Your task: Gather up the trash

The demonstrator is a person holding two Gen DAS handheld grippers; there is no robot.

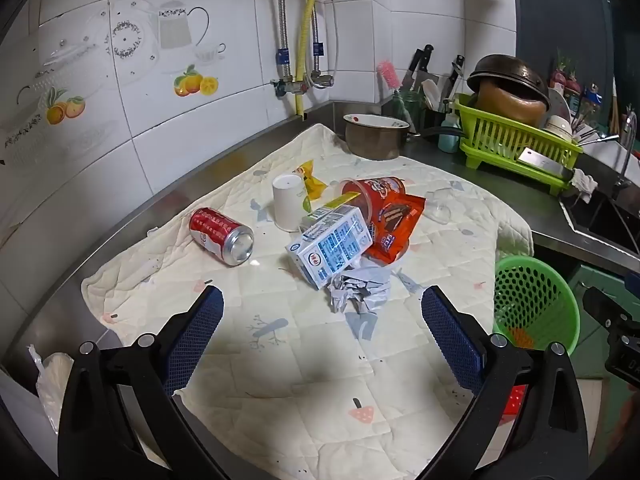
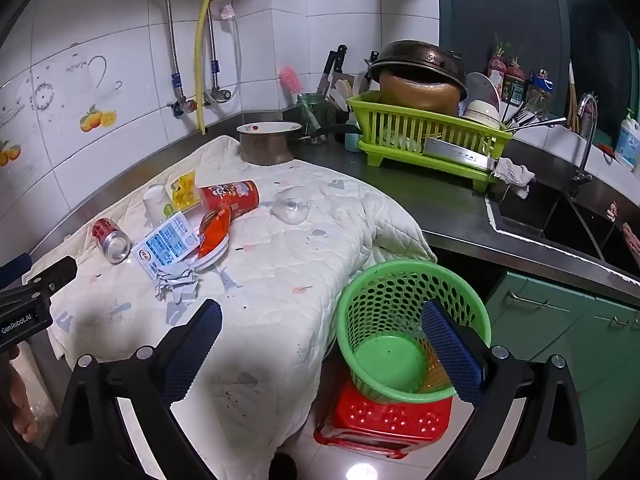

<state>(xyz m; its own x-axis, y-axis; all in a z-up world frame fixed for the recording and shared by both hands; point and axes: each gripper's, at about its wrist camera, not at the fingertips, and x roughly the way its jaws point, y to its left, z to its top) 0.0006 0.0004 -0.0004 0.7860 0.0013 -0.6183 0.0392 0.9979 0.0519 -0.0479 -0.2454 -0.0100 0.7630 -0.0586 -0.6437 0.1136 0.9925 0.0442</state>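
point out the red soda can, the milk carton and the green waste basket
red soda can [image 1: 221, 235]: left wrist view, on its red side wall
milk carton [image 1: 331, 245]: left wrist view, on its blue printed face
green waste basket [image 2: 390, 356]: right wrist view, on its inner floor

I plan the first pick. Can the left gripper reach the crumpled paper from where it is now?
Probably yes. The left gripper is open and the crumpled paper lies just ahead of its fingers, with only bare cloth between. The milk carton leans on the paper's far side.

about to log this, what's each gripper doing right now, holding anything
left gripper: open, holding nothing, above the quilted mat.
right gripper: open, holding nothing, near the green basket.
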